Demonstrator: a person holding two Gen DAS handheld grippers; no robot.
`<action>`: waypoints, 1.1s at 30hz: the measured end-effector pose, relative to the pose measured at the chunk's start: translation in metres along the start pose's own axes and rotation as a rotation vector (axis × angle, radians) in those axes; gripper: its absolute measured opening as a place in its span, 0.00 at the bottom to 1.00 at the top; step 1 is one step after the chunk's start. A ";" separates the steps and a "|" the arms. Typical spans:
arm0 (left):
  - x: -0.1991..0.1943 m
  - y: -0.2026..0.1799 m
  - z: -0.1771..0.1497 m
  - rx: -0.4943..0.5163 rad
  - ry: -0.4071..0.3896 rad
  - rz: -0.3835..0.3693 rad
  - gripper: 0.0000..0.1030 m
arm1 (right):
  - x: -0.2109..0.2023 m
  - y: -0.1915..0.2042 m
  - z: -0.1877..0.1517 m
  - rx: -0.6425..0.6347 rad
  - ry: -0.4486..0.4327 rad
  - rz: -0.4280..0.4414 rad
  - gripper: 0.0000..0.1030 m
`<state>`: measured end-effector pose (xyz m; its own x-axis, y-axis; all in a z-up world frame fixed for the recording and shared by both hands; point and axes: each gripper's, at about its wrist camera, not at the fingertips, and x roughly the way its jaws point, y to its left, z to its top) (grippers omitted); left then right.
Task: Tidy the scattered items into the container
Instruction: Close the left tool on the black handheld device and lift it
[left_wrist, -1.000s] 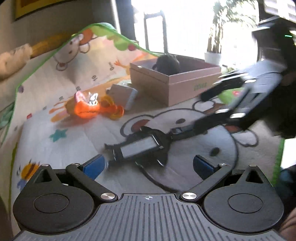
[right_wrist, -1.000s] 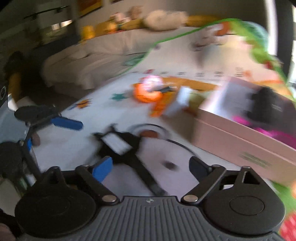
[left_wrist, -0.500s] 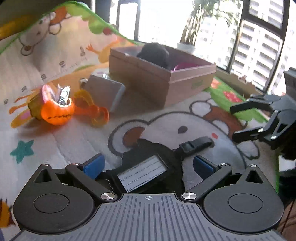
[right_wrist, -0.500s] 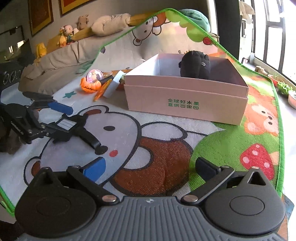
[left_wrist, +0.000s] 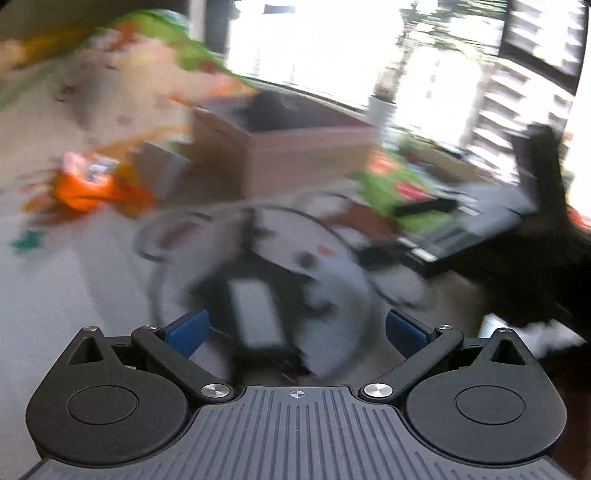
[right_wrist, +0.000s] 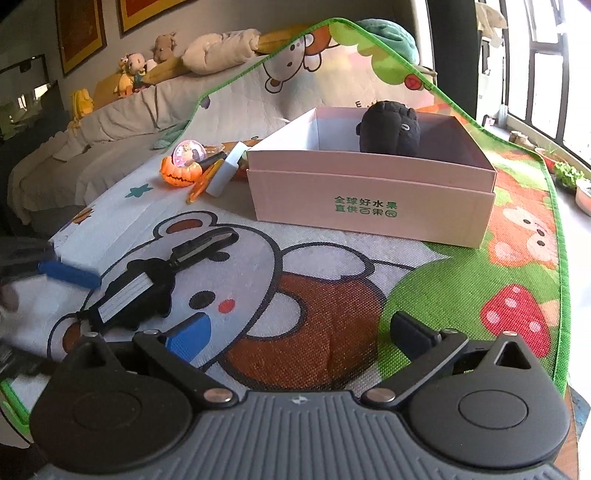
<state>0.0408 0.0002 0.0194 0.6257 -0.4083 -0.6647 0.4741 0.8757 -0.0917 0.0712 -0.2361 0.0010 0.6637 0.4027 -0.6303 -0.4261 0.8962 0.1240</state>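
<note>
I log a cartoon play mat (right_wrist: 332, 302) spread directly under the right tongs, bear print at centre, green border along its edge. Far ahead and to the left of them, a sofa under a pale cover (right_wrist: 122, 122) carries plush toys (right_wrist: 147, 59). Framed pictures (right_wrist: 79, 33) hang above it. Windows (right_wrist: 546, 70) stand ahead-right.
</note>
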 end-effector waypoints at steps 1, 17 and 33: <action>0.003 -0.001 0.002 -0.015 -0.005 0.043 1.00 | 0.000 0.000 0.000 0.000 -0.002 -0.001 1.00; 0.023 -0.007 0.001 0.011 -0.010 0.147 0.77 | -0.004 0.004 0.011 -0.001 0.000 0.010 1.00; -0.023 0.043 -0.028 -0.199 -0.154 0.289 0.90 | 0.127 0.113 0.163 -0.288 0.143 -0.078 0.49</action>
<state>0.0294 0.0543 0.0099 0.8090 -0.1582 -0.5662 0.1448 0.9871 -0.0689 0.2078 -0.0530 0.0603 0.6164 0.2865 -0.7334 -0.5477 0.8252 -0.1380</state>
